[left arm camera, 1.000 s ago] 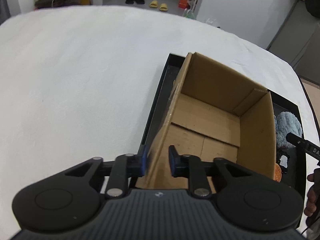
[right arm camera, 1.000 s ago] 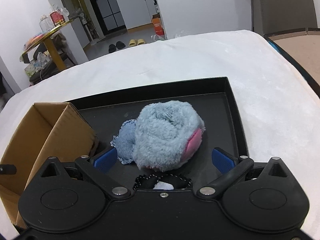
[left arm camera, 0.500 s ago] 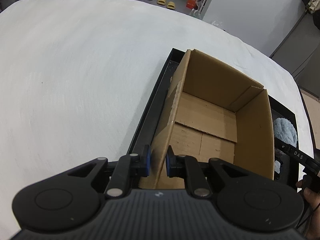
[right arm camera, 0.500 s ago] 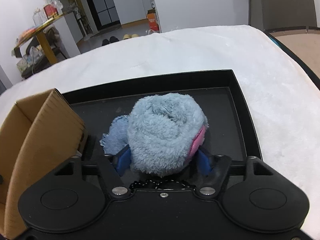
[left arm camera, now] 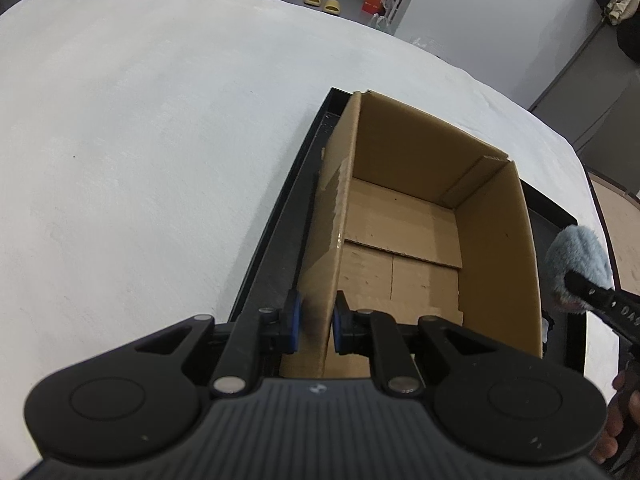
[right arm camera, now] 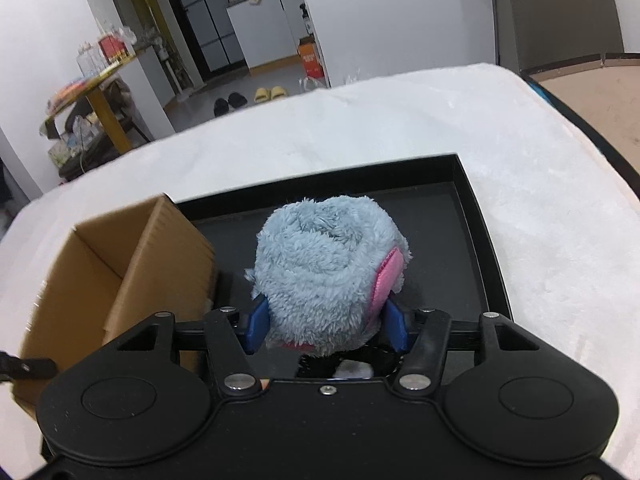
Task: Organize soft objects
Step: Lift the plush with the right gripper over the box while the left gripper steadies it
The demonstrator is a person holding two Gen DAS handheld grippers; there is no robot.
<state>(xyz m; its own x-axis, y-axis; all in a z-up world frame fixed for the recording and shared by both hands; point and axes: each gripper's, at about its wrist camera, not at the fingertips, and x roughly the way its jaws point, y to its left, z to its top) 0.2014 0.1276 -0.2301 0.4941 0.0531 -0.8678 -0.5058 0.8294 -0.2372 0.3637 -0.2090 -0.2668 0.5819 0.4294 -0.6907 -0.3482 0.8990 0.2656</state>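
An open, empty cardboard box (left arm camera: 404,232) stands at the left end of a black tray (left arm camera: 276,236). My left gripper (left arm camera: 316,322) is shut on the box's left wall, one finger on each side. My right gripper (right arm camera: 326,324) is shut on a fluffy light-blue rolled cloth with a pink edge (right arm camera: 328,268) and holds it lifted above the tray (right arm camera: 476,240), beside the box (right arm camera: 120,264). The cloth also shows at the right edge of the left wrist view (left arm camera: 578,264). A dark lacy item (right arm camera: 340,366) lies on the tray under the right gripper, mostly hidden.
The tray rests on a white soft-covered surface (left arm camera: 140,140). Beyond its far edge are slippers (right arm camera: 270,94) on the floor, an orange box (right arm camera: 310,56) and a cluttered side table (right arm camera: 92,84).
My right gripper closed on the blue cloth and lifted it off the tray, leaving the denim-blue piece behind. My left gripper tightened on the box wall and stayed in place.
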